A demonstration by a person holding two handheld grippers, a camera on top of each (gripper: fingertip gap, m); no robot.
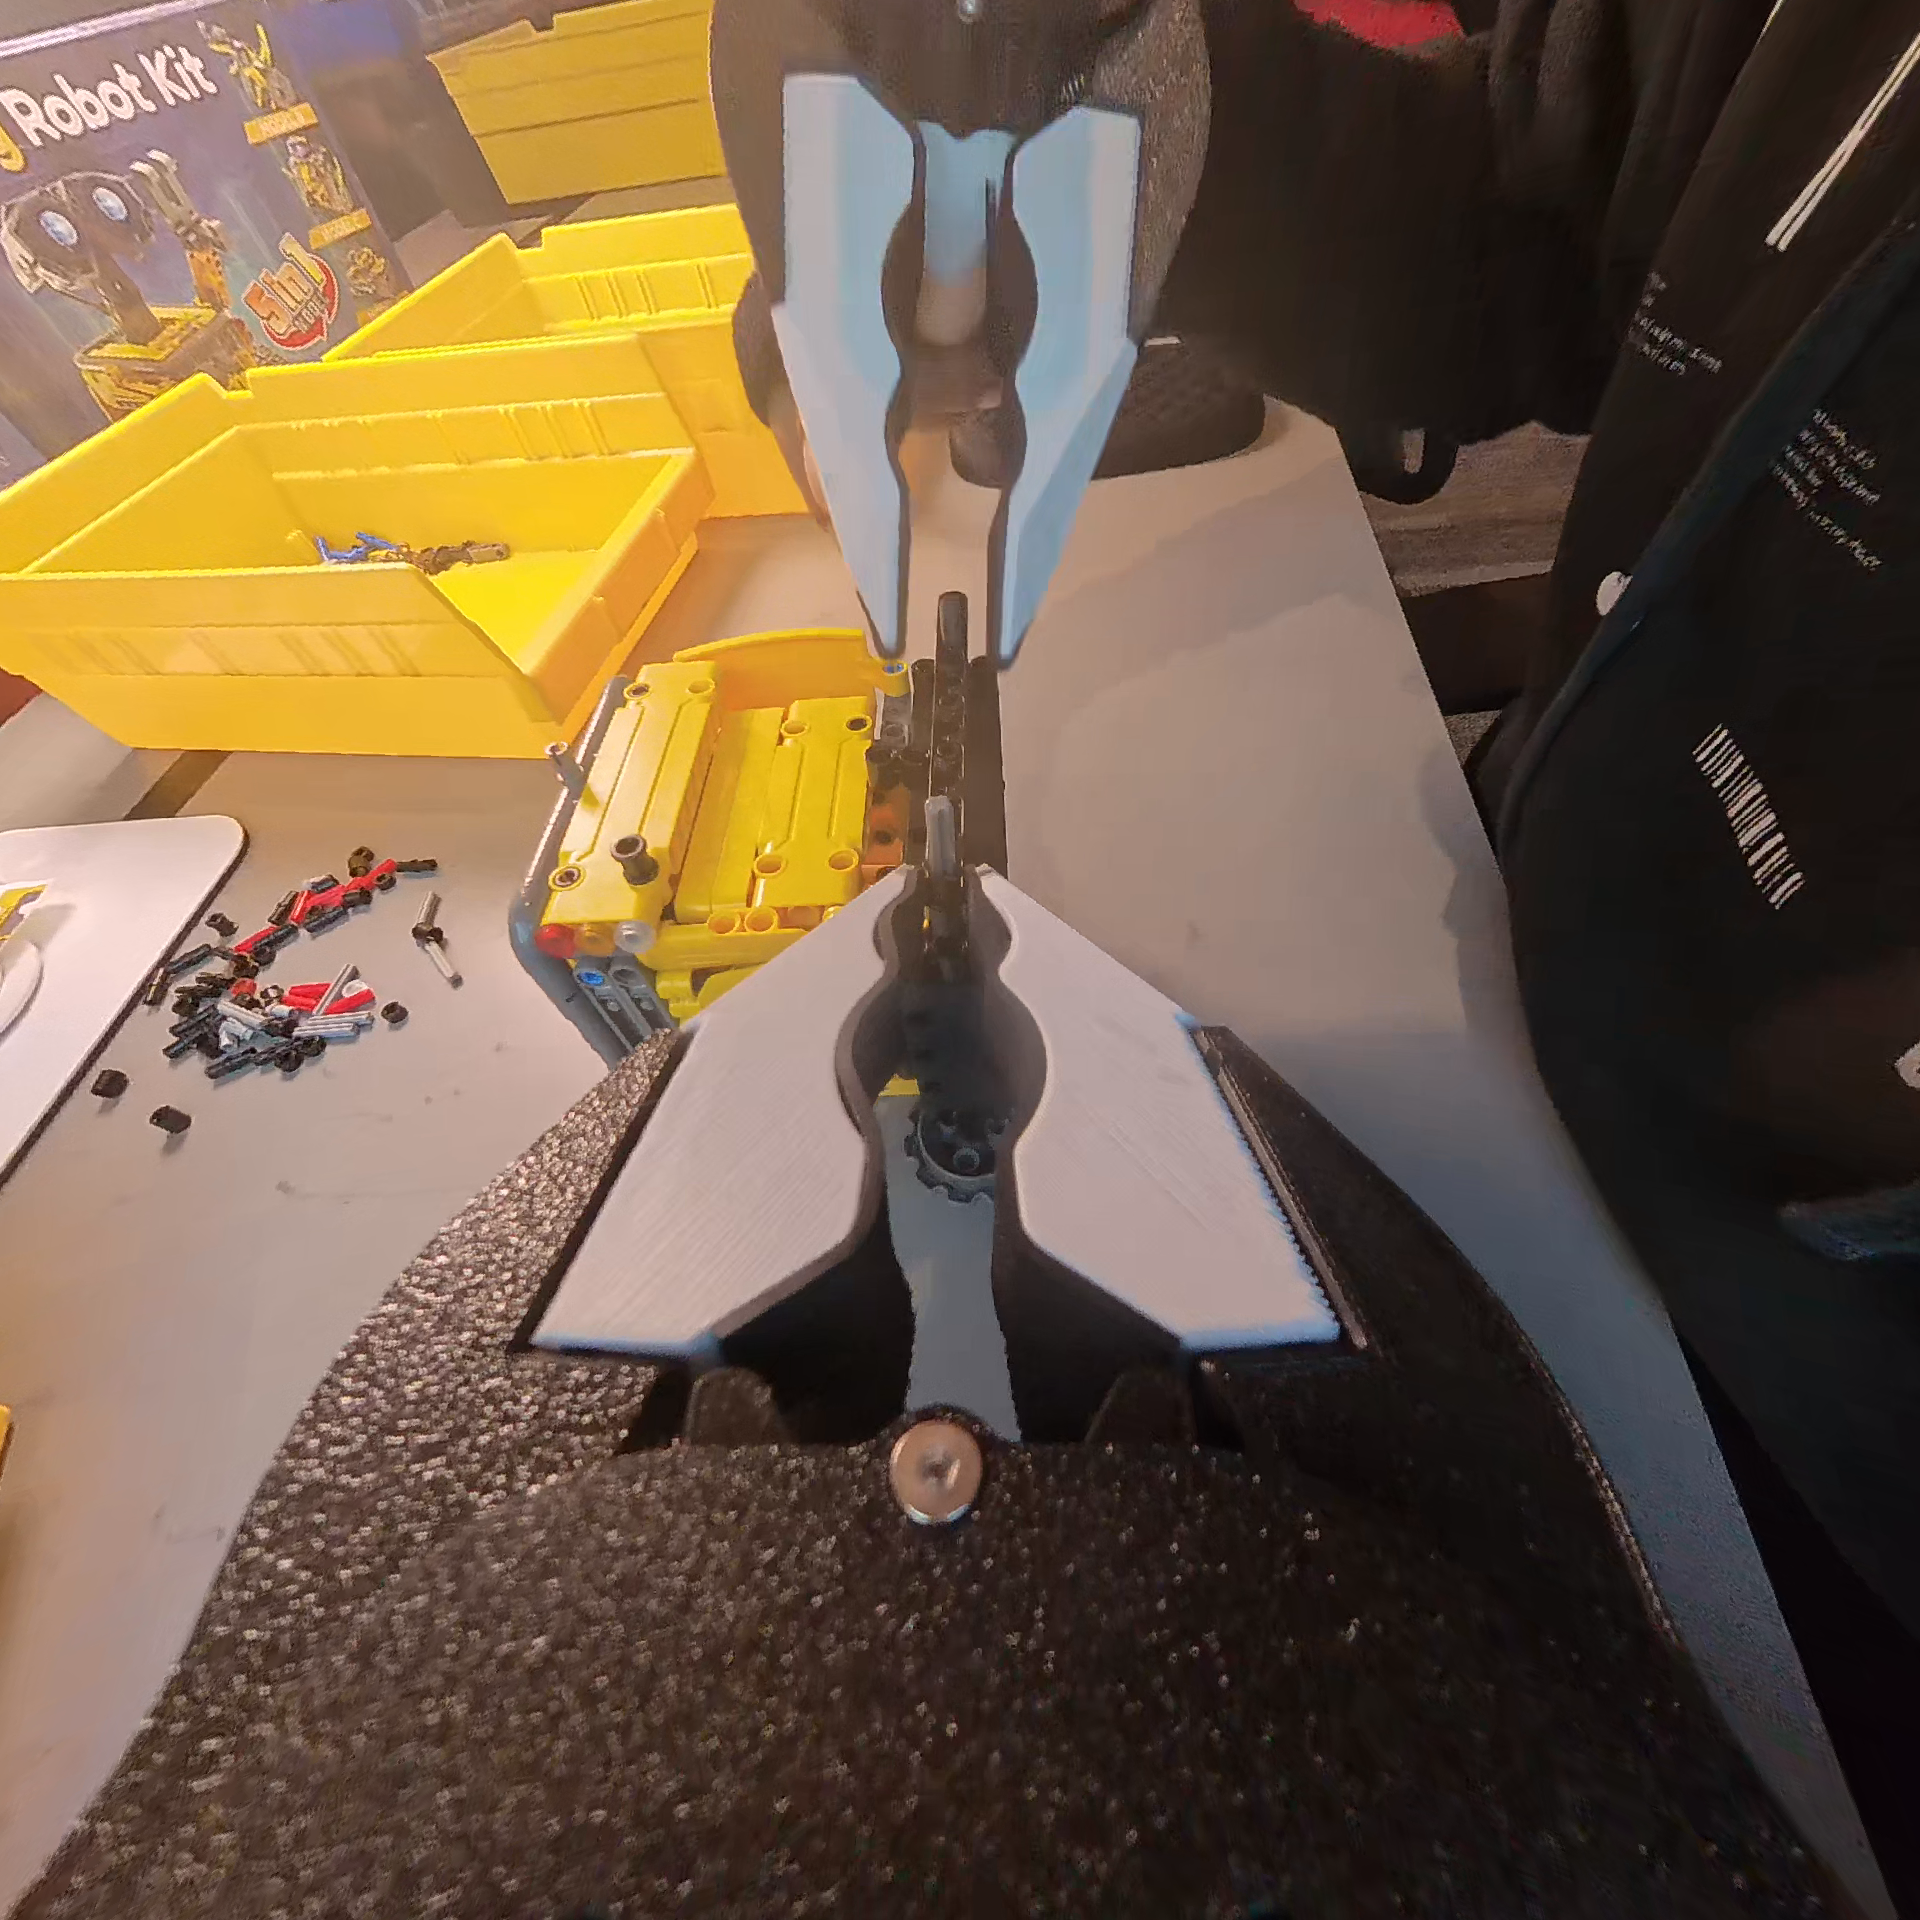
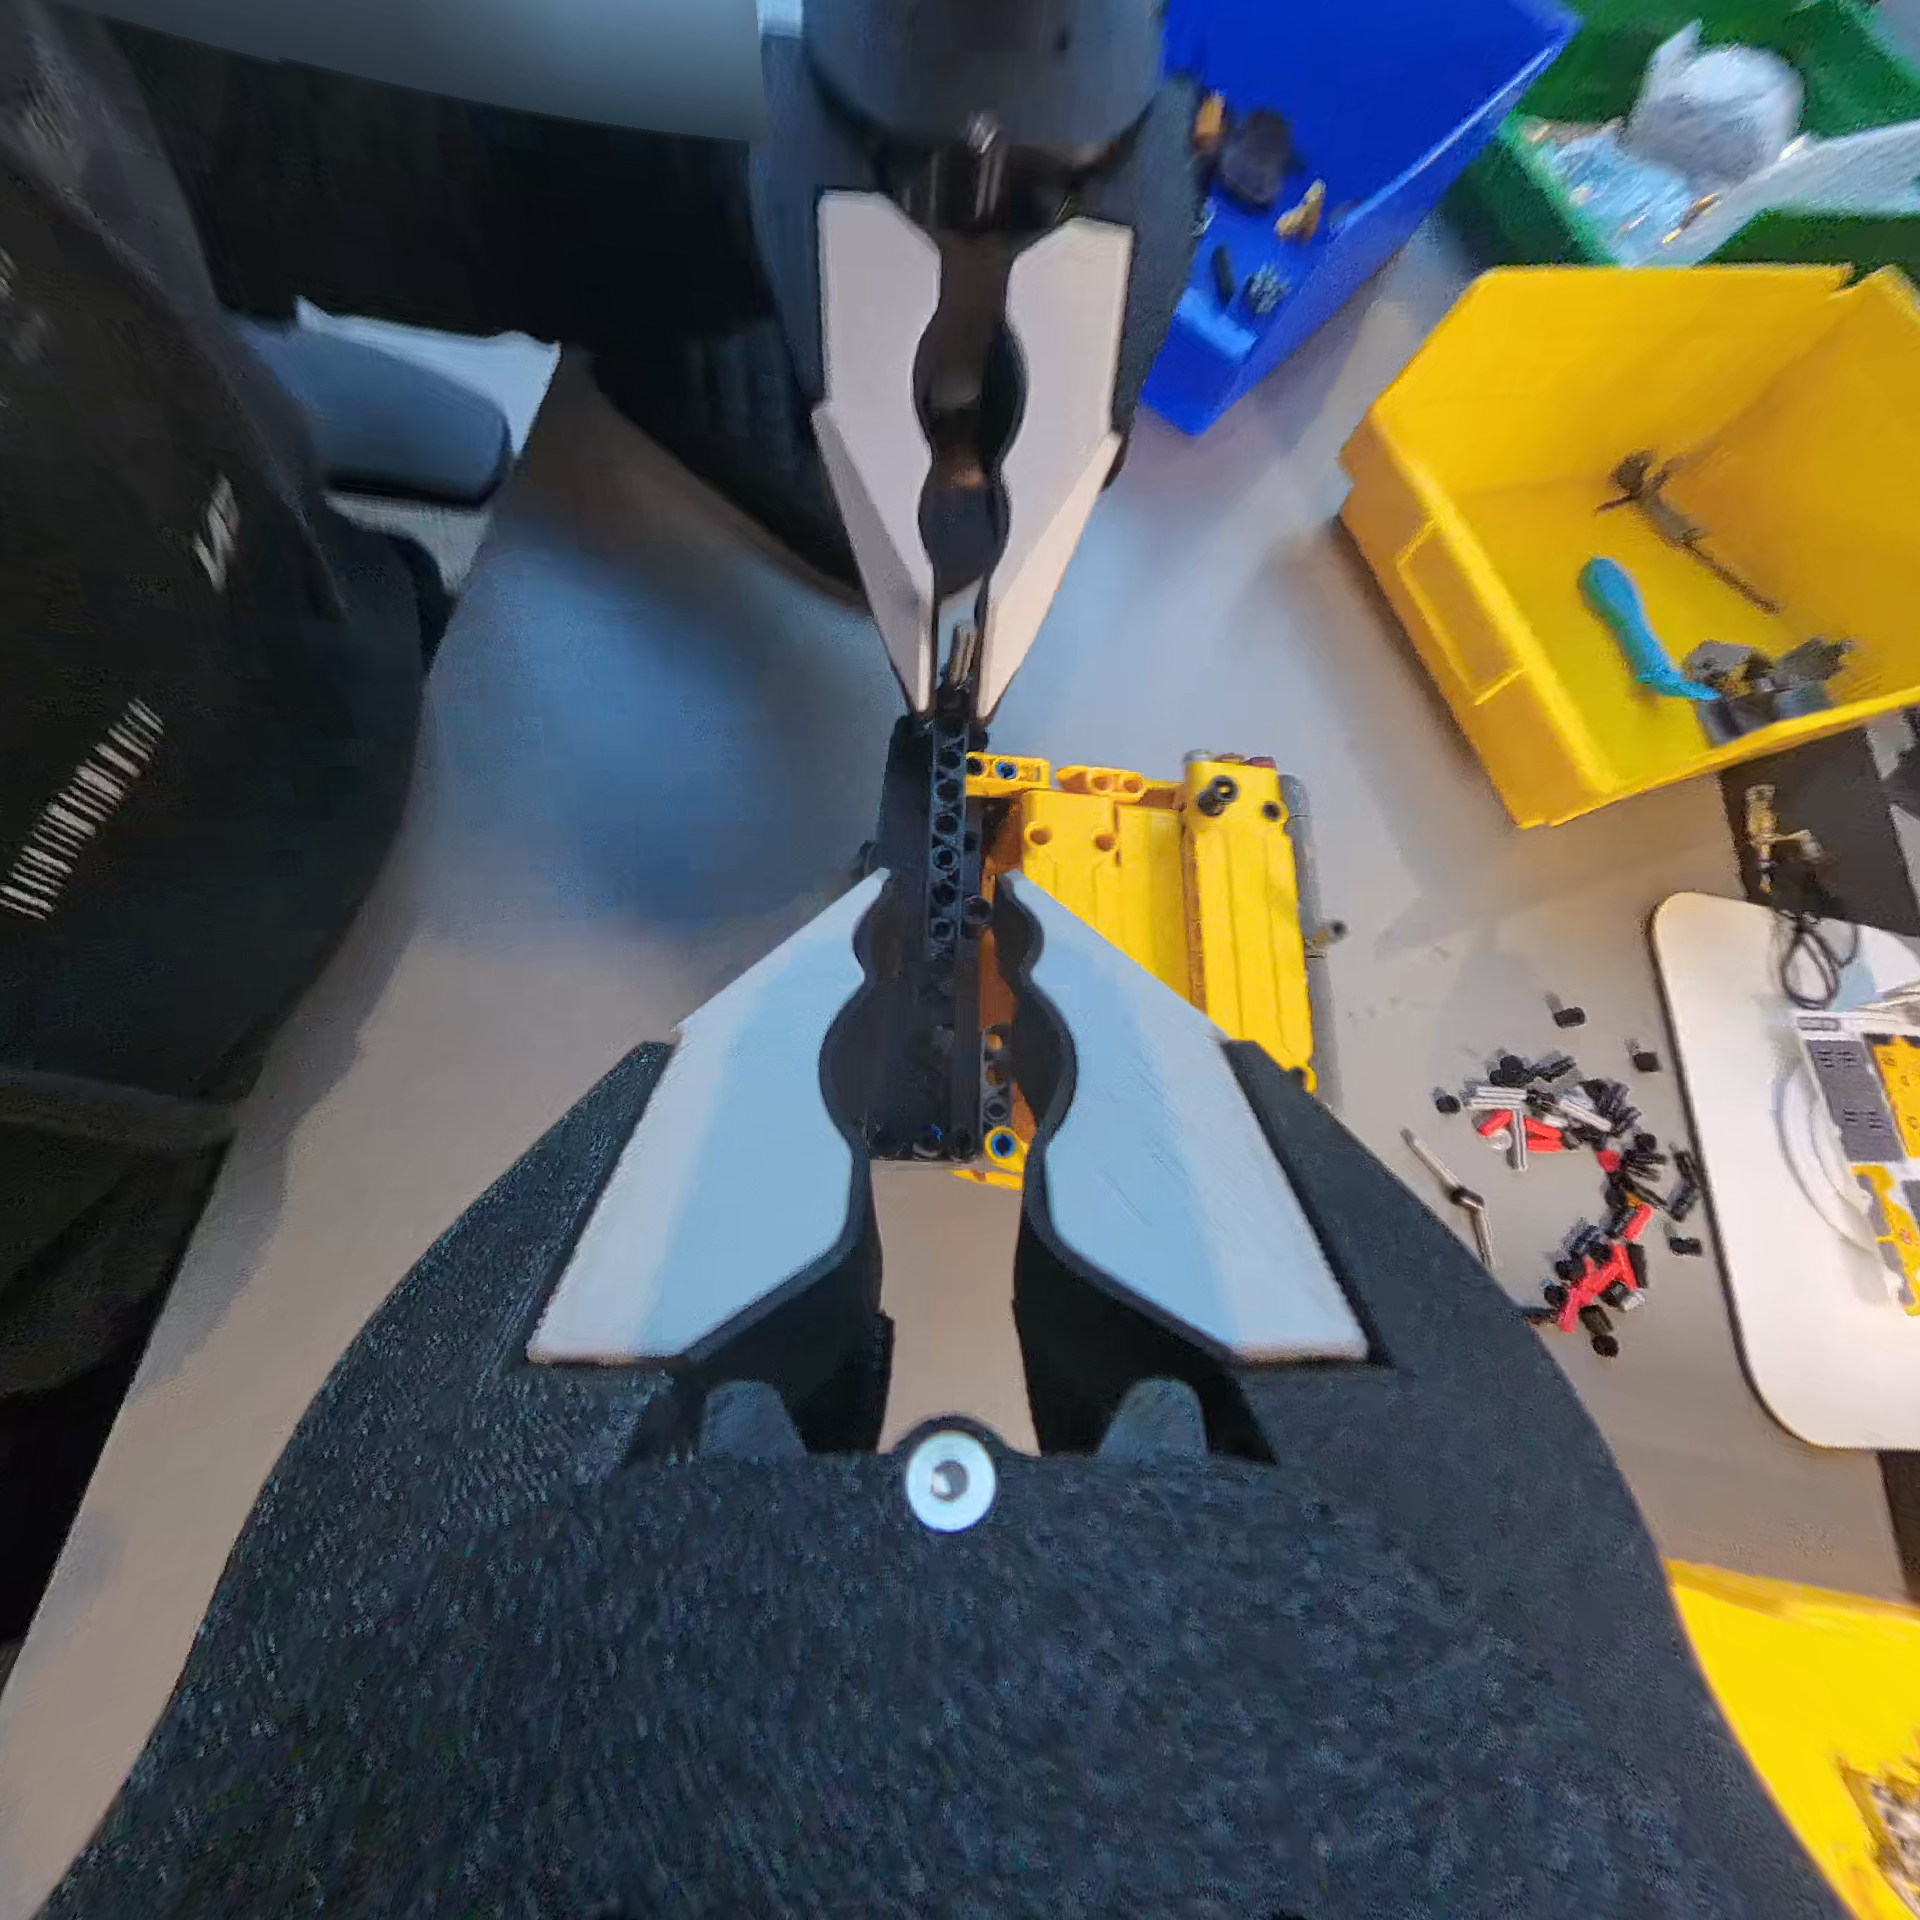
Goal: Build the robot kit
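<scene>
A yellow and black brick model (image 1: 727,810) lies on the grey table (image 1: 1195,779). It also shows in the right wrist view (image 2: 1143,883). A black beam with holes (image 2: 945,831) runs along one side of the model. My left gripper (image 1: 942,883) is shut on a short grey axle (image 1: 940,831) at one end of that beam. It reaches in from the top of the right wrist view (image 2: 948,709). My right gripper (image 2: 945,883) is closed across the black beam (image 1: 951,707) from the opposite end. It shows at the top of the left wrist view (image 1: 951,655).
Yellow bins (image 1: 312,582) and a printed kit box (image 1: 156,208) stand behind the model. A pile of small black, red and grey pins (image 1: 281,987) lies beside a white board (image 1: 94,914). A yellow bin (image 2: 1662,520) and a blue bin (image 2: 1299,208) sit nearby. A person in black clothing (image 1: 1714,727) stands close. Left tips to right tips: about 5 centimetres.
</scene>
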